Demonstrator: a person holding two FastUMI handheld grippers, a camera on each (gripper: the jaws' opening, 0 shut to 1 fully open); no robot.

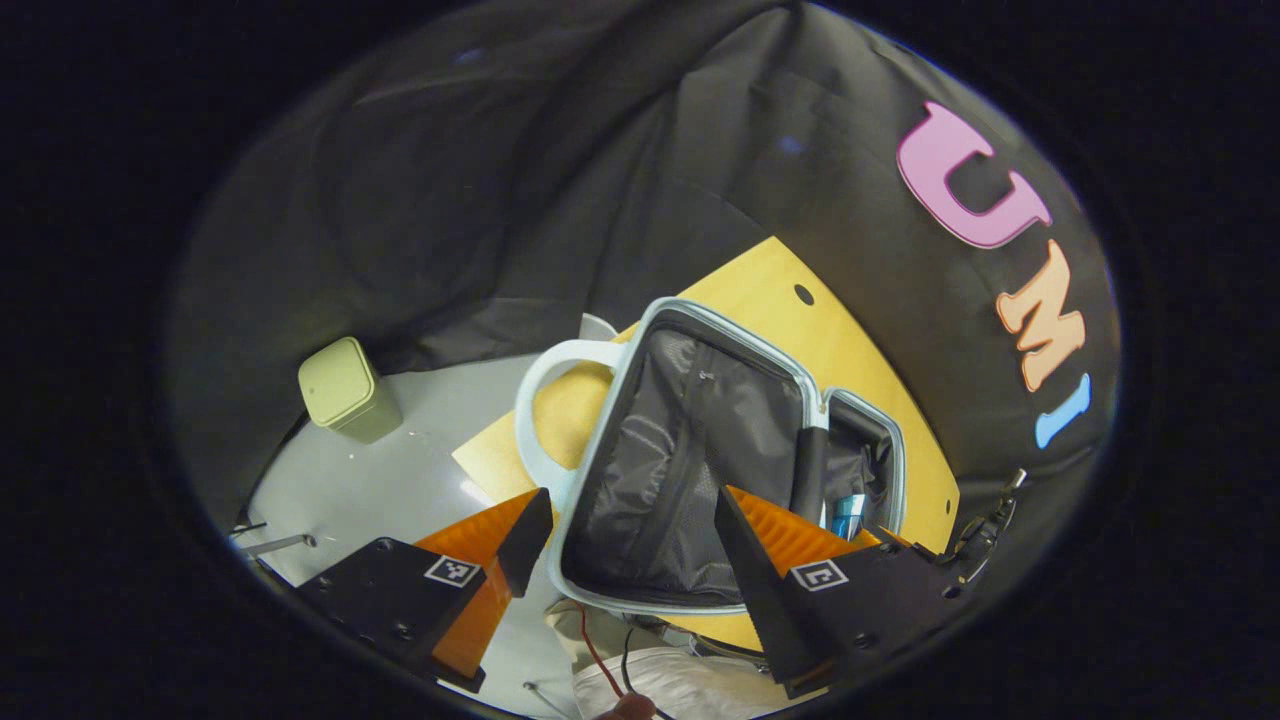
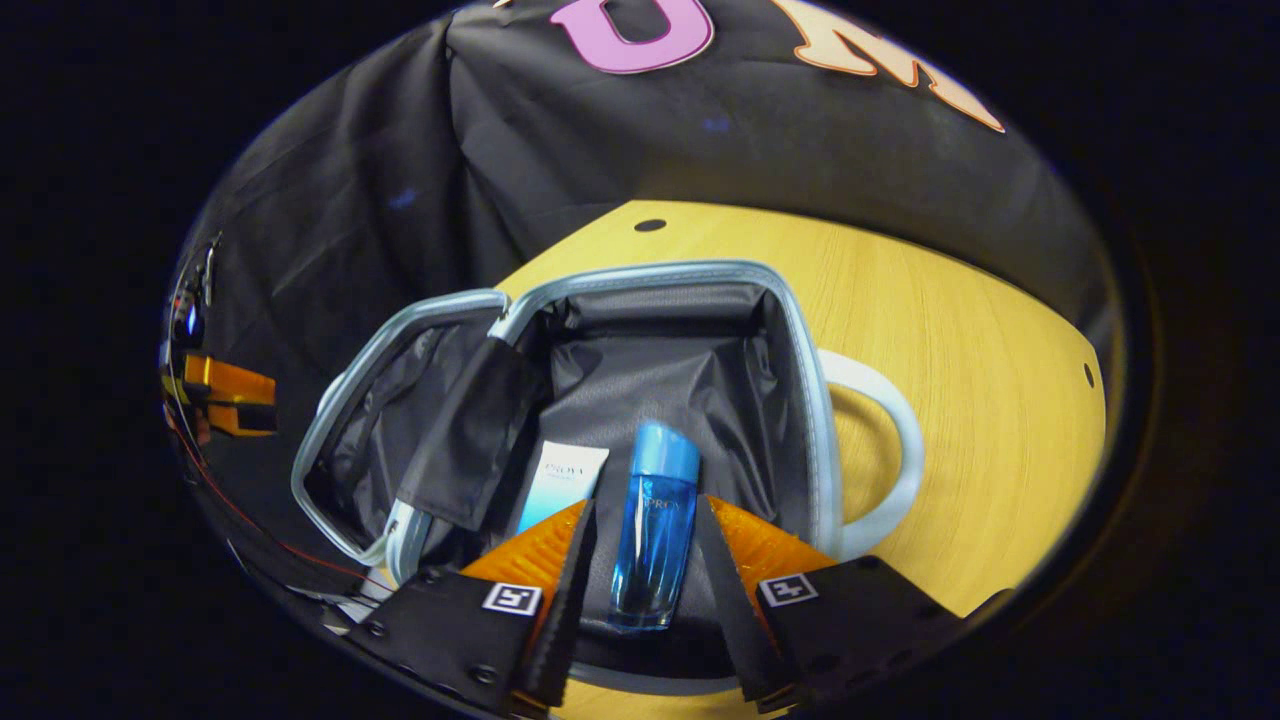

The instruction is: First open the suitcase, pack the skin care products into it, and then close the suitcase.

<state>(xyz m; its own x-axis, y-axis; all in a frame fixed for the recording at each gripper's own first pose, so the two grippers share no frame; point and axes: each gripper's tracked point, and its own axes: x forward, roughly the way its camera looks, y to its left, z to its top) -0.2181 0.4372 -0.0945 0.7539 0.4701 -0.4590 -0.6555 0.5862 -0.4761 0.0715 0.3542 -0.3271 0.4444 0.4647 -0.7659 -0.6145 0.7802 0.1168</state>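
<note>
my left gripper (image 1: 632, 540) hangs open over the lid (image 1: 670, 470), maybe to steady it or ready to close it. the suitcase (image 2: 800, 330) lies open on the table (image 2: 980, 330), a tube (image 2: 562, 485) inside. my right gripper (image 2: 645, 560) flanks the bottle (image 2: 655, 530); whether it's pressing i cannot tell.

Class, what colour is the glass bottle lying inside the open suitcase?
The glass bottle is clear blue with a lighter blue cap, best seen in the right gripper view.
</note>
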